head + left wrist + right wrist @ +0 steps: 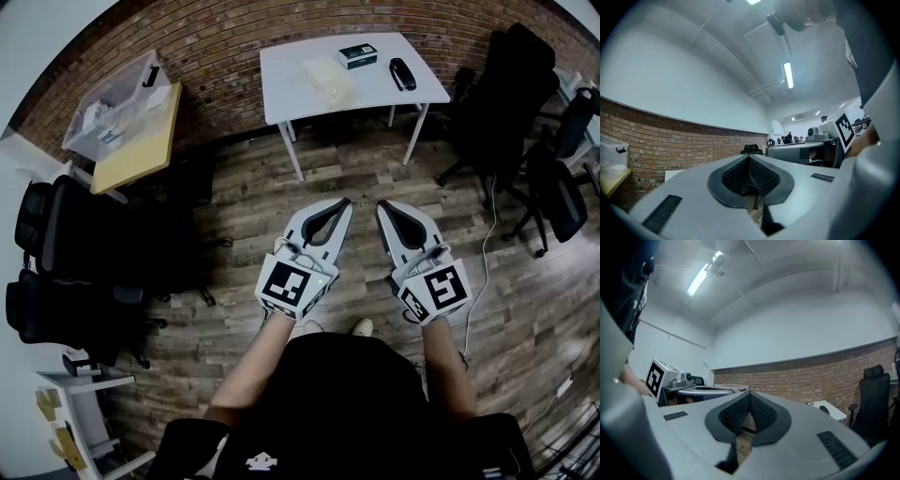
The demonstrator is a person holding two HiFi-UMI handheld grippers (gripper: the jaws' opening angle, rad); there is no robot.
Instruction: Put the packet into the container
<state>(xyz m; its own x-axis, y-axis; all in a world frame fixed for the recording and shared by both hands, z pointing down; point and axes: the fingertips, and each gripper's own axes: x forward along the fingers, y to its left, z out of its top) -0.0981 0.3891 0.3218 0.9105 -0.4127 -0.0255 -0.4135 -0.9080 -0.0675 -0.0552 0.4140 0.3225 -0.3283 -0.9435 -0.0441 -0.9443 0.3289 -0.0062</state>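
Observation:
A pale packet (328, 77) lies on the white table (291, 89) ahead of me. A clear plastic container (117, 103) with a lid stands on a yellow table (141, 145) at the far left; it also shows at the left edge of the left gripper view as the container (611, 157). Both grippers hang side by side over the wooden floor, far short of either table. My left gripper (345, 201) is shut with its tips together and nothing between them. My right gripper (382, 204) is shut and empty as well.
A dark box (357, 55) and a black stapler-like object (402, 73) share the white table. Black office chairs (66, 244) crowd the left, more chairs (525, 131) stand at the right. A brick wall (234, 37) runs behind the tables. A white cable (487, 253) trails on the floor.

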